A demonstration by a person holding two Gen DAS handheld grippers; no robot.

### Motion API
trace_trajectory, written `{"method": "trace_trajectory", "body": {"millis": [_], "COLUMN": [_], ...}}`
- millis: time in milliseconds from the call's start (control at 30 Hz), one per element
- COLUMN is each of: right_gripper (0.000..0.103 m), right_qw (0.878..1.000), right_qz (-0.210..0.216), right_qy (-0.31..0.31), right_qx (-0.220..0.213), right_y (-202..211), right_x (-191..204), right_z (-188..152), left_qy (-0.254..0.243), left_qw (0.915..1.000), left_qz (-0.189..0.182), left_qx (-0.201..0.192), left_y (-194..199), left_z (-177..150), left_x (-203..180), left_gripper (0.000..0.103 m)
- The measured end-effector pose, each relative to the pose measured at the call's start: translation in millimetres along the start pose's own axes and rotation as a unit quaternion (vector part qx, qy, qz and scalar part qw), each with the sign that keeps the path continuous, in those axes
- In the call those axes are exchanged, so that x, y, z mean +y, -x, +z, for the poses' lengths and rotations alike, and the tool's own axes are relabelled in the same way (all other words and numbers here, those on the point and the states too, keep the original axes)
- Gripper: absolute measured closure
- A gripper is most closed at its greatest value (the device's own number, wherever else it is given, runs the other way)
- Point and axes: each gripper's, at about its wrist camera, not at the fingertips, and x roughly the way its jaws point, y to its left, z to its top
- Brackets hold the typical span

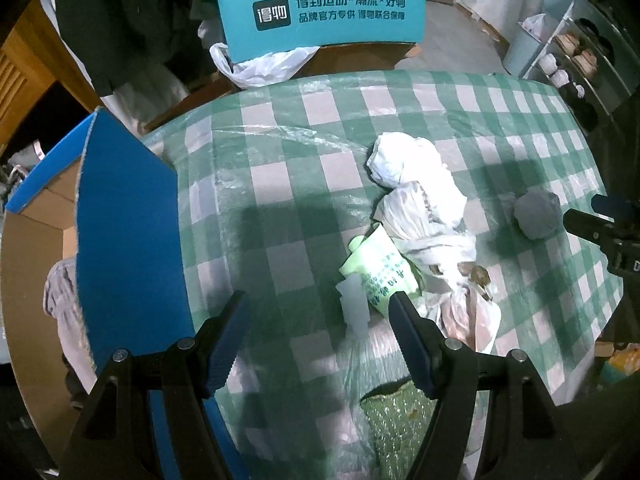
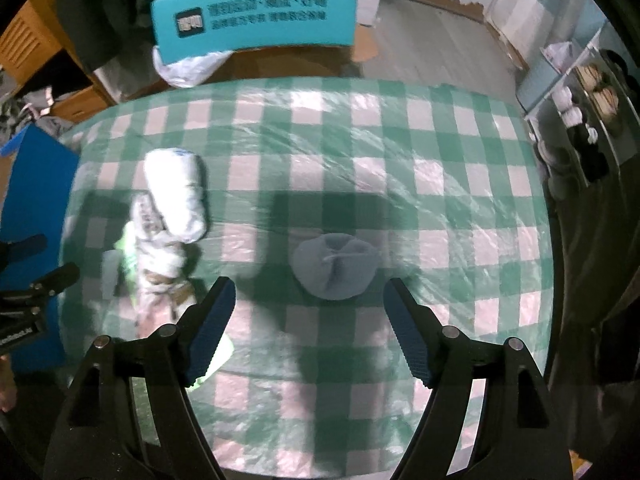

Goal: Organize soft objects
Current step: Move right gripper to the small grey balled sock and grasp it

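We hold both grippers over a tabletop (image 2: 460, 152) covered in green-and-white check cloth under clear plastic film. Our right gripper (image 2: 310, 320) has its jaws spread wide apart with nothing between the pads, and the grey rolled sock ball (image 2: 336, 266) lies on the cloth just ahead of the fingertips, roughly midway between them, toward the near edge. Our left gripper (image 1: 320, 332) is also spread wide and grips nothing; just beyond its right finger lies a pale green packet (image 1: 378, 270) with printed text. Touching that packet, a white wrapped bundle (image 1: 408, 160) and a second bagged bundle (image 1: 424, 208) lie in a row running toward the far edge. At the tabletop's left edge stands an open cardboard box (image 1: 120, 216) with blue flaps. Beyond the far edge we see a teal chair back (image 1: 320, 12).
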Motion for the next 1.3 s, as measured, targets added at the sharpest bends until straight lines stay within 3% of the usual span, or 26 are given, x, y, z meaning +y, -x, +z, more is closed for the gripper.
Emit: {"method": "trace_trajectory", "body": {"millis": [567,967,1200,1300], "right_gripper": [0.026,0.027,0.069,0.074], "right_qw": [0.998,0.997,0.998,0.998], "right_qz": [0.001,-0.011,-0.004,0.0], "right_qy": [-0.034,-0.028,-0.012,-0.006], "right_qx": [0.055,0.065,0.067,0.063], "right_y": [-56.1,-80.9,-86.2,-83.3], "right_x": [-20.6,-16.8,-1.2,4.4], "right_z": [13.1,16.5,19.4,17.4], "left_qy": [0.0,0.0,-0.003,-0.002], "left_qw": [0.9998,0.9994,0.9989,0.9988], "left_qz": [0.001,-0.002,-0.01,-0.013], "left_qx": [0.018,0.034,0.045,0.048], "left_y": [-23.2,-37.2,-46.5,-50.7], "left_z": [9.6,7.1,6.4,5.9], "left_x": [2.0,0.5,-1.9,-1.8], "left_gripper": [0.031,0.031,0.031,0.031]}}
